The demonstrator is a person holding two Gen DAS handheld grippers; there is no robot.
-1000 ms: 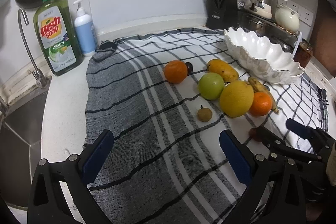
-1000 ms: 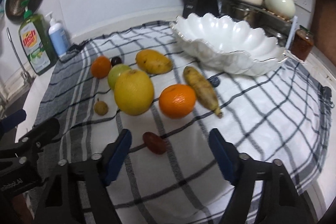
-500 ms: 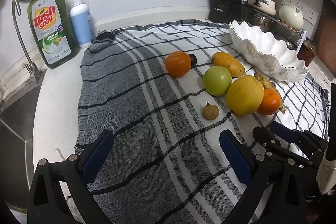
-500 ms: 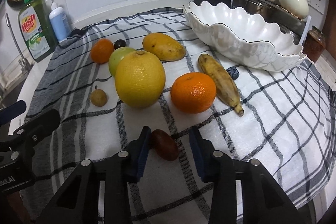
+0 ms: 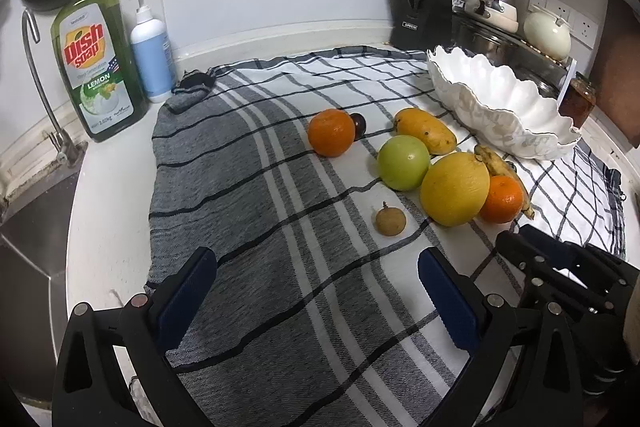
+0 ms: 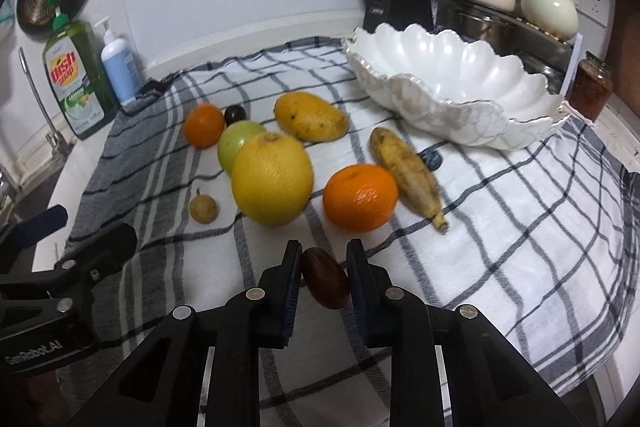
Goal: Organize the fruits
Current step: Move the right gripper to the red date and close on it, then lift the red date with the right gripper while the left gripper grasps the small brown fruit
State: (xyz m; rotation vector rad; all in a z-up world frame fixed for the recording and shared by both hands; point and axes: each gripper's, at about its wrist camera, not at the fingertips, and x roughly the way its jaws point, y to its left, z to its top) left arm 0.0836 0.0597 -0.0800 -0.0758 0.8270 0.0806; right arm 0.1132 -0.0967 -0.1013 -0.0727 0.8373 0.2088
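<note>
My right gripper (image 6: pixel 323 255) is shut on a small dark red-brown fruit (image 6: pixel 325 283) at the near edge of the checked cloth (image 6: pixel 520 211). Just beyond it lie an orange (image 6: pixel 360 197), a big yellow citrus (image 6: pixel 272 179), a spotted banana (image 6: pixel 408 177), a mango (image 6: pixel 310 115), a green apple (image 6: pixel 236 143), a second orange (image 6: pixel 203 125), a dark plum (image 6: pixel 235 114) and a small tan fruit (image 6: pixel 203 209). The white scalloped bowl (image 6: pixel 460 83) stands empty at the back right. My left gripper (image 5: pixel 316 281) hangs open over the grey stripes, nothing between its fingers; the tan fruit (image 5: pixel 390 221) lies ahead of it.
Dish soap (image 5: pixel 98 63) and a pump bottle (image 5: pixel 150 57) stand at the back left by the sink (image 5: pixel 24 227) and tap. A knife block (image 5: pixel 422 7), pots and a jar (image 6: pixel 592 89) line the back right. A small dark blue fruit (image 6: pixel 432 159) lies beside the banana.
The right gripper's jaws have come together on the dark red-brown fruit, which lay loose between wide-open fingers a second ago. The left gripper has kept still and open.
</note>
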